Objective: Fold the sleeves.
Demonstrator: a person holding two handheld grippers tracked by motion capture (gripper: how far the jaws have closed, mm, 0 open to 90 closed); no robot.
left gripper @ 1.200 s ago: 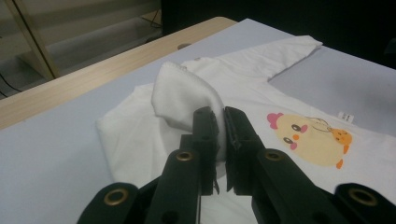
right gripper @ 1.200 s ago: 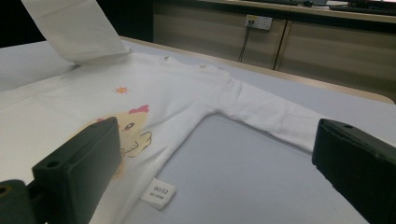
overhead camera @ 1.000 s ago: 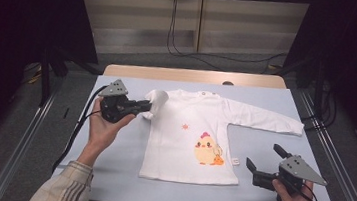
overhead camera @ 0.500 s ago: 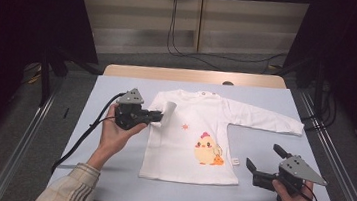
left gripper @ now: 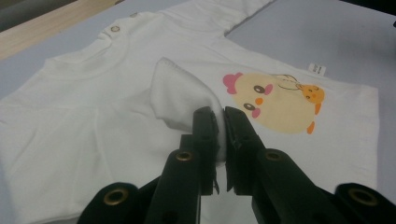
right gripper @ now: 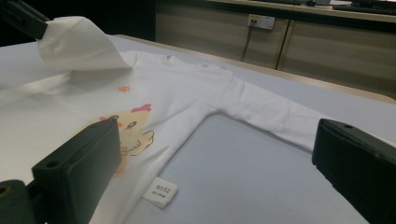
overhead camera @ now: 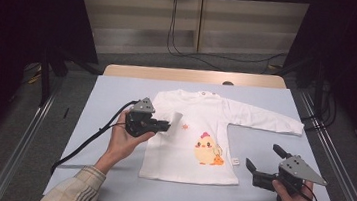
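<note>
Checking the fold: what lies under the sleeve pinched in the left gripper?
The left gripper holds the sleeve over the shirt chest; the chick print stays uncovered beside it. The fabric directly beneath is hidden.

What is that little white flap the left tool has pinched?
On the pale blue table lies a white shirt with a chick print. The flap is its sleeve, folded over the chest by the left tool; the other sleeve lies flat.

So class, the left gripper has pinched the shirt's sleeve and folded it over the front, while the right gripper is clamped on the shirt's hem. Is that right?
Not quite. The left gripper does pinch the sleeve over the shirt front, but the right gripper is clamped on nothing: the high view shows its jaws open over the table, beside the hem and clear of the cloth.
</note>
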